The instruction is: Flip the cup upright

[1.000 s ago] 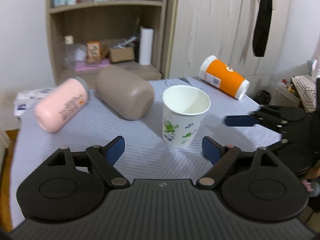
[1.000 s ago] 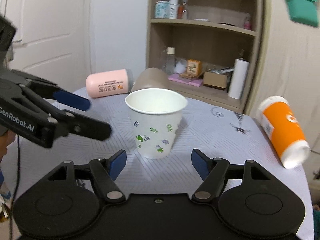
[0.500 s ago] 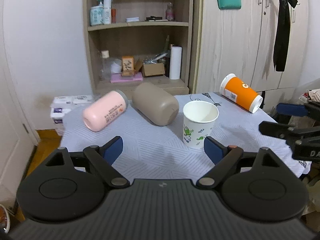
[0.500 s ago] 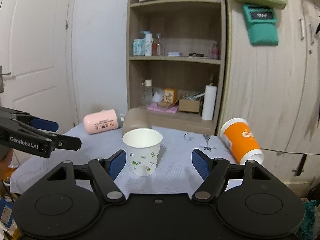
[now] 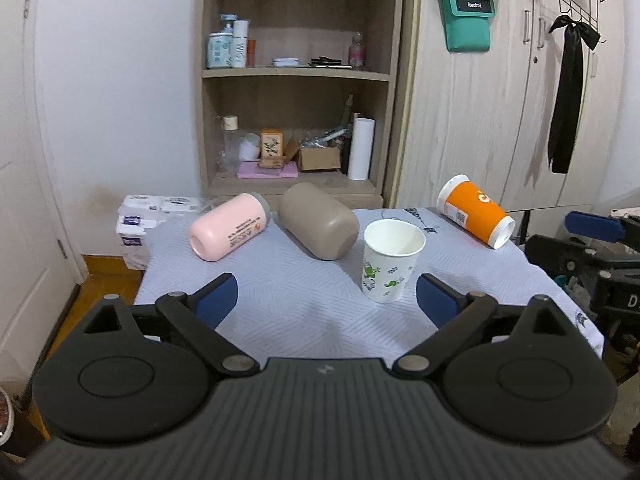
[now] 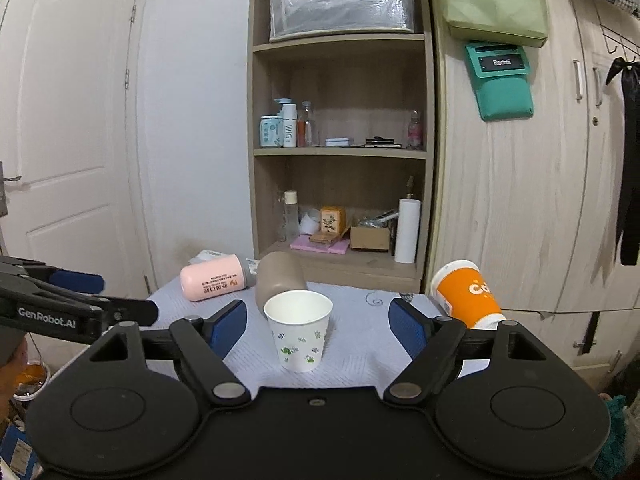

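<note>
A white paper cup with green leaf prints [image 5: 390,264] stands upright, mouth up, on the grey-clothed table [image 5: 304,320]; it also shows in the right wrist view [image 6: 299,334]. My left gripper [image 5: 326,304] is open and empty, held back over the table's near edge, apart from the cup. My right gripper [image 6: 318,328] is open and empty, also held back from the cup. Each gripper shows at the edge of the other's view: the right one [image 5: 592,240] and the left one [image 6: 80,300].
Three cups lie on their sides behind the paper cup: a pink one [image 5: 228,232], a taupe one [image 5: 320,220] and an orange one [image 5: 476,216] near the table's right edge. A wooden shelf unit [image 5: 296,92] and wardrobe [image 5: 500,92] stand behind the table.
Both grippers have pulled back and up from the paper cup, which now looks smaller and farther away. The cup stays upright in the same place. Both grippers stay open.
</note>
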